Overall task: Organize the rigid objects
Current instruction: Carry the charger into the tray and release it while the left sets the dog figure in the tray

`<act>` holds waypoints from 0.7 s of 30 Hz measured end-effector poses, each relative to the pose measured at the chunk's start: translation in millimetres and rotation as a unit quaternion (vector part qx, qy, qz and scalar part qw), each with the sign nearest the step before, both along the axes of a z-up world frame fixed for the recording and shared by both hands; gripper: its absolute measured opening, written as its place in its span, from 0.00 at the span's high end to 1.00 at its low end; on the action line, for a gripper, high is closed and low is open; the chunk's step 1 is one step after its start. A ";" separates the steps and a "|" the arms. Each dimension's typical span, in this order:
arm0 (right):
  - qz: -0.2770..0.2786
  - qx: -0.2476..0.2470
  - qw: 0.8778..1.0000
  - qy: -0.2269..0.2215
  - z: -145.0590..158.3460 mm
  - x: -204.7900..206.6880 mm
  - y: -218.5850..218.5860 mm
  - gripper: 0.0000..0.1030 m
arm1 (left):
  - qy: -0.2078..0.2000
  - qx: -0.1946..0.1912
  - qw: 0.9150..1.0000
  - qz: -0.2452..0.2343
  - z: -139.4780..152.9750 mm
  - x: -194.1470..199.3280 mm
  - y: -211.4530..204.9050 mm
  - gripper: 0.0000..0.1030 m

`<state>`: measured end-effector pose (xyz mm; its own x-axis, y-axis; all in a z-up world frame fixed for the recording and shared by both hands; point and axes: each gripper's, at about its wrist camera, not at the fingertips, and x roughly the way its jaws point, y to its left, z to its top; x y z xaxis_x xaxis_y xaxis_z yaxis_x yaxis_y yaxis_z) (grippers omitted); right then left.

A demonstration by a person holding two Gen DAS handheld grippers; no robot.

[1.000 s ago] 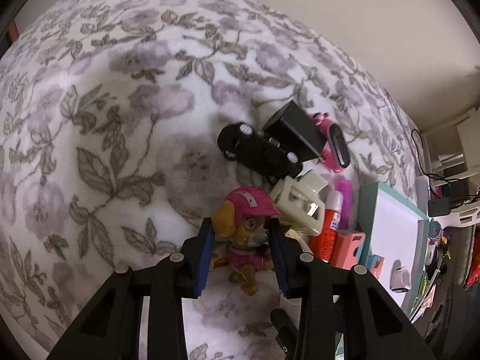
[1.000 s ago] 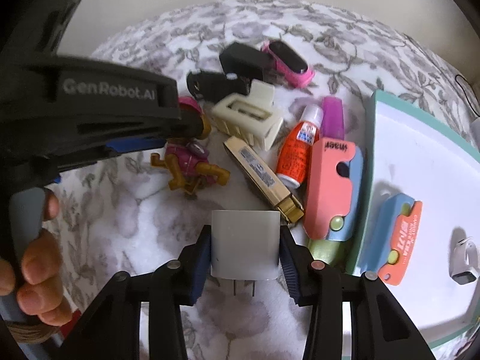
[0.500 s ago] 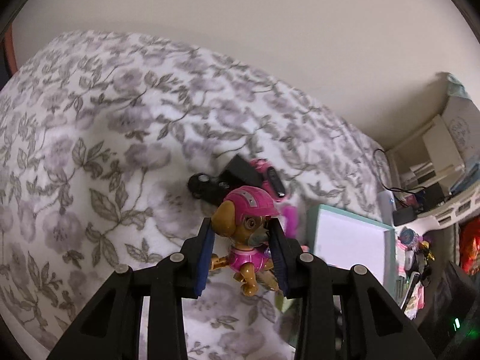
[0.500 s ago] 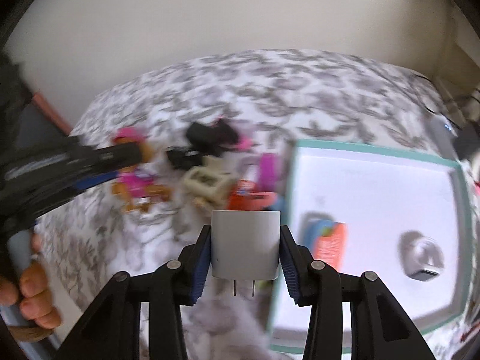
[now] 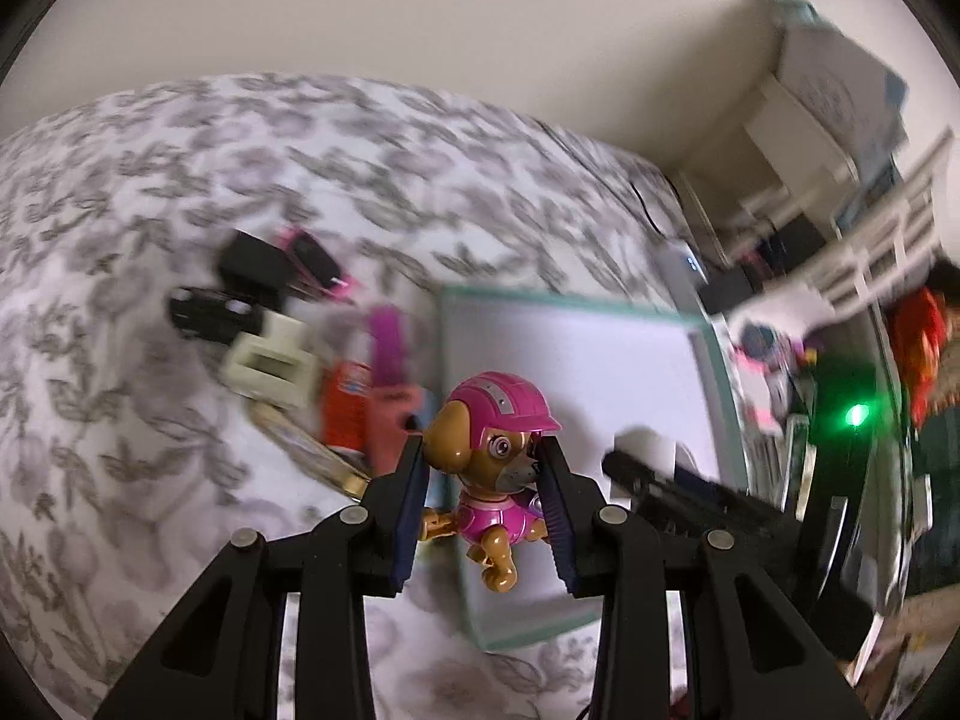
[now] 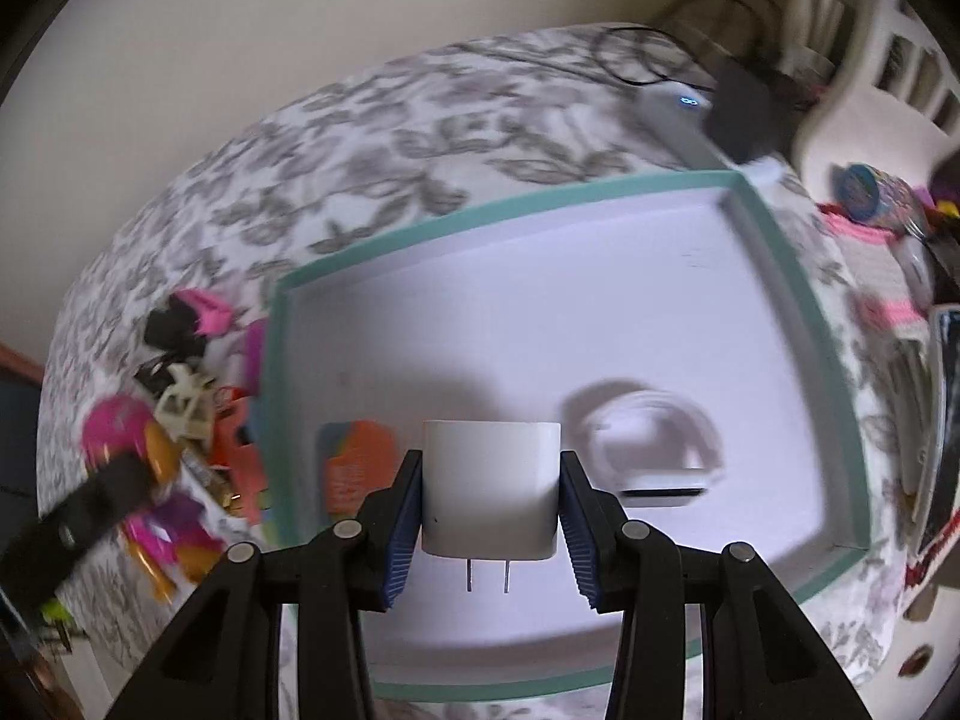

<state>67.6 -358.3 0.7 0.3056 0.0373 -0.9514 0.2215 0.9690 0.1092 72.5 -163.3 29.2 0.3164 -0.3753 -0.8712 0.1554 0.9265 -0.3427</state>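
Where motion blurs, clutter [image 5: 288, 354] indistinct.

This looks like a bedroom in a home. A bedspread [image 5: 180, 180] printed with grey flowers and leaves covers a soft surface against a plain cream wall [image 5: 420, 18], and toys [image 6: 180, 372] lie scattered on it. At its far right corner stand white shelves [image 5: 840, 138] crowded with household clutter and a charger cable [image 6: 648, 48].
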 end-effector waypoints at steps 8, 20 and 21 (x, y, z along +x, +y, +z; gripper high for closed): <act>-0.008 0.001 1.000 0.005 -0.6 -2.3 -16.5 0.56 | 0.024 0.022 0.998 -0.050 -17.5 -13.9 -43.1 0.63; 0.001 -0.001 1.000 0.013 -4.6 0.1 -11.4 0.55 | 0.061 0.041 0.996 -0.048 -38.4 -12.8 -46.8 0.63; 0.001 -0.001 1.000 0.014 -5.3 0.5 -10.9 0.55 | 0.063 0.041 0.996 -0.047 -39.3 -12.4 -46.6 0.63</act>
<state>68.1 -369.2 -4.6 0.2779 0.0354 -0.9600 0.2218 0.9700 0.1000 60.2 -209.9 -10.1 0.1699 -0.3236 -0.9308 0.2043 0.9356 -0.2880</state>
